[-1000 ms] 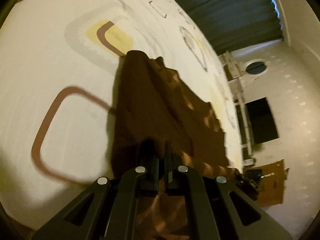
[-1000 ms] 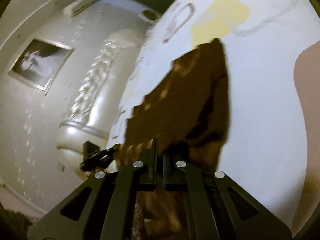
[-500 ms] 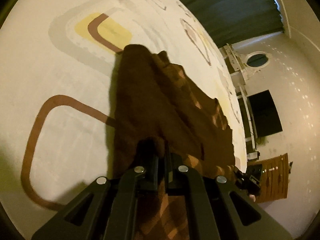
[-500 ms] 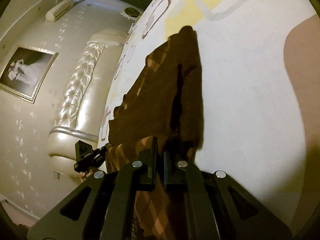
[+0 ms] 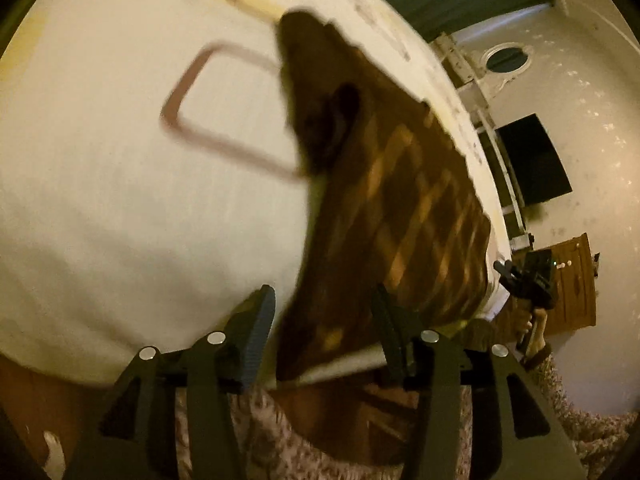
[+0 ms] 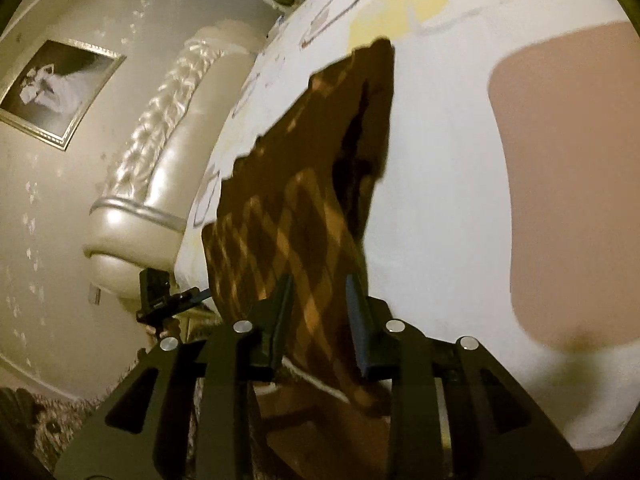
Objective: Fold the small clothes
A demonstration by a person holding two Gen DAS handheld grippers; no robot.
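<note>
Brown argyle-knit garment [image 5: 404, 200] lies flat on the patterned white bedsheet [image 5: 120, 200], just ahead of left gripper [image 5: 324, 312] and right gripper [image 6: 320, 300], both spread wide, gripping nothing.

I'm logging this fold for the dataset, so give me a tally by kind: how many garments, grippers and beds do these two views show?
Garments: 1, the brown checked cloth lying on the bed, near its edge.
Grippers: 2, the left gripper and the right gripper, both with jaws apart.
Beds: 1, the white patterned bed.
Total: 4
</note>
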